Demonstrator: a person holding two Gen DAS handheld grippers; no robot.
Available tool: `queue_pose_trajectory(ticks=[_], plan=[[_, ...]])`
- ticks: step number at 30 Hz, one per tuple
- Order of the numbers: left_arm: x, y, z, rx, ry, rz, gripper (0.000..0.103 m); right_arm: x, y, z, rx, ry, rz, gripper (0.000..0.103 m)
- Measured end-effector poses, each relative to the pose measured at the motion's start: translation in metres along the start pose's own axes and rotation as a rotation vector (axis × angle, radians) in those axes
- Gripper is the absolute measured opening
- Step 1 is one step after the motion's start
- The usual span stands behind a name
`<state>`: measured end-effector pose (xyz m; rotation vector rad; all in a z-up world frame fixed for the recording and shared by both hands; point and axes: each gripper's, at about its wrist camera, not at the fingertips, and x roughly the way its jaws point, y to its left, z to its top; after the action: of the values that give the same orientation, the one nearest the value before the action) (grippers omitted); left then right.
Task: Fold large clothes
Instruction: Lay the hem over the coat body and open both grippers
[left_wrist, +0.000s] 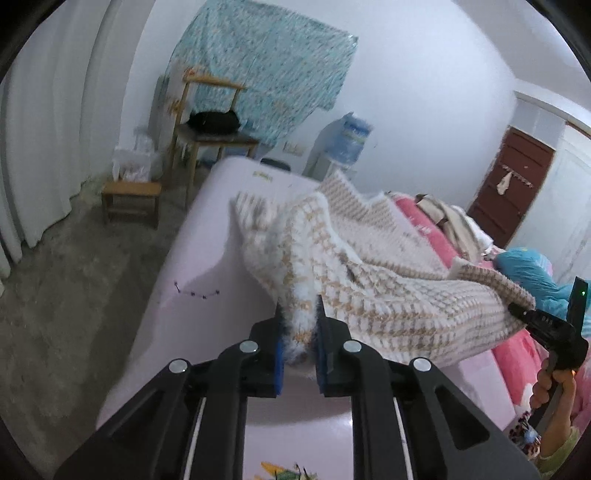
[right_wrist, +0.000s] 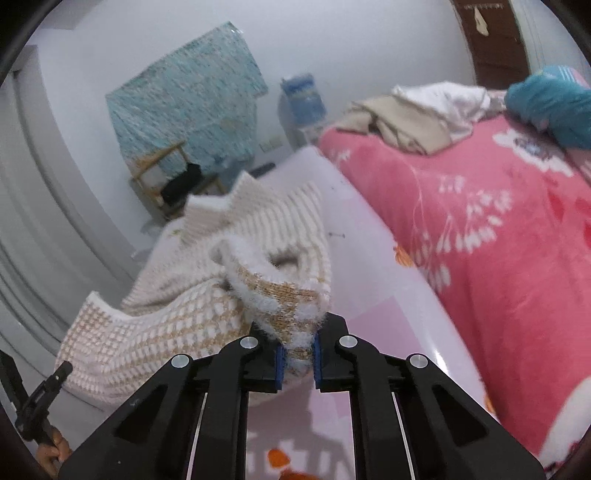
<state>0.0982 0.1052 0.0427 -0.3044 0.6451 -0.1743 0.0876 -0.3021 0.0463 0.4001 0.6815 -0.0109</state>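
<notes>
A cream and tan knitted sweater (left_wrist: 369, 280) hangs stretched between my two grippers above the pale pink bed sheet (left_wrist: 207, 258). My left gripper (left_wrist: 300, 321) is shut on one fuzzy edge of it. My right gripper (right_wrist: 298, 347) is shut on the other edge of the sweater (right_wrist: 207, 295); it also shows at the right of the left wrist view (left_wrist: 524, 312). The far part of the sweater rests on the bed. The left gripper appears at the lower left of the right wrist view (right_wrist: 55, 376).
A pink floral blanket (right_wrist: 498, 236) covers the right side of the bed, with a pile of beige and white clothes (right_wrist: 417, 114) and a blue pillow (right_wrist: 554, 103) on it. Wooden chairs (left_wrist: 210, 136), a stool (left_wrist: 131, 195), a water dispenser (left_wrist: 343, 144) and a brown door (left_wrist: 509, 188) stand beyond.
</notes>
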Motion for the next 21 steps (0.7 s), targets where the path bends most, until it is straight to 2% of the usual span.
queue_pose_trajectory(ticks=[3,6,8,9,11,13,15,18,21], plan=[[-0.021,0.008,-0.003,0.005,0.030,-0.023,0.012,-0.020,-0.006,-0.008,0.010,0.016,0.027,0.009],[-0.025,0.030,-0.026,-0.052,0.144,-0.042,0.013,-0.019,-0.019,-0.031,0.048,0.111,0.044,0.011],[-0.016,0.046,-0.042,-0.101,0.222,-0.028,0.015,-0.006,-0.033,-0.054,0.081,0.217,0.031,0.019],[-0.012,0.056,-0.051,-0.138,0.263,0.005,0.015,0.002,-0.042,-0.067,0.101,0.280,-0.007,0.022],[-0.016,0.077,-0.058,-0.193,0.278,0.085,0.016,0.002,-0.055,-0.078,0.123,0.311,-0.066,0.038],[-0.026,0.097,-0.057,-0.282,0.261,0.079,0.017,-0.009,-0.063,-0.076,0.141,0.284,-0.091,0.047],[-0.040,0.111,-0.050,-0.333,0.204,0.072,0.019,-0.021,-0.062,-0.066,0.130,0.245,-0.091,0.047],[-0.042,0.099,-0.032,-0.257,0.166,0.080,0.019,-0.033,-0.040,-0.048,0.012,0.160,-0.172,0.048],[-0.031,0.062,-0.019,-0.173,0.161,-0.006,0.019,-0.035,-0.020,-0.038,-0.054,0.101,-0.136,0.049]])
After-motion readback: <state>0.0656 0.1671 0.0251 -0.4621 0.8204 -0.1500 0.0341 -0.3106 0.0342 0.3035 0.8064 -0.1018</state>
